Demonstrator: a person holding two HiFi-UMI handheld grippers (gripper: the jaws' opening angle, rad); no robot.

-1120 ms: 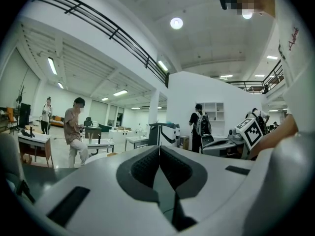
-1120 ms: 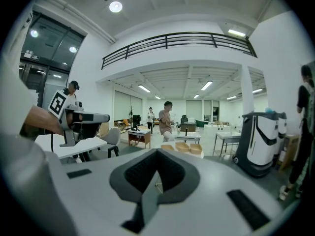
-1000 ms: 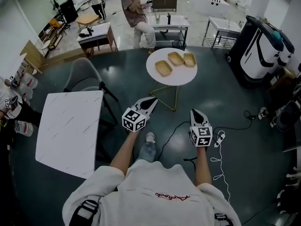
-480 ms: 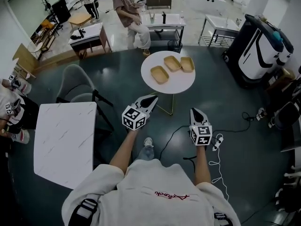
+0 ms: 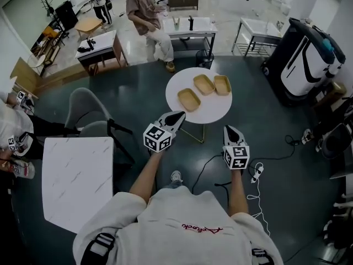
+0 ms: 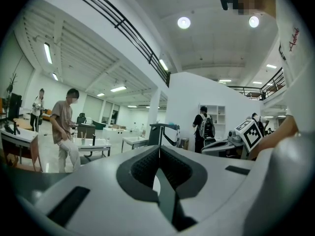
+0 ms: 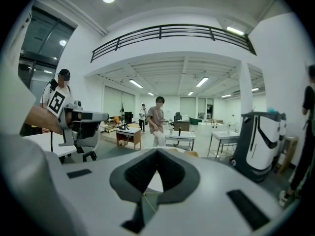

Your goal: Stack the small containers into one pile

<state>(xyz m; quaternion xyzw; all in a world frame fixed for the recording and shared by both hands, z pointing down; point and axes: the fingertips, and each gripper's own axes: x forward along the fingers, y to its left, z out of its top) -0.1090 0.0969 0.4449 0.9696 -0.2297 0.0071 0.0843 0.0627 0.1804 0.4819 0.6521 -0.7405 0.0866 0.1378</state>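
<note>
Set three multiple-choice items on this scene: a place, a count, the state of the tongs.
1. Where do the small containers lie? A on the round white table; B on the floor; C on the square table.
2. How many are there? A two; B three; C five.
3. The left tongs and right tongs are: A both shut, empty; B wide open; C holding containers.
Key: 1 A, they sit on its top; 2 B, three in a row; 3 A, jaws together, nothing between.
</note>
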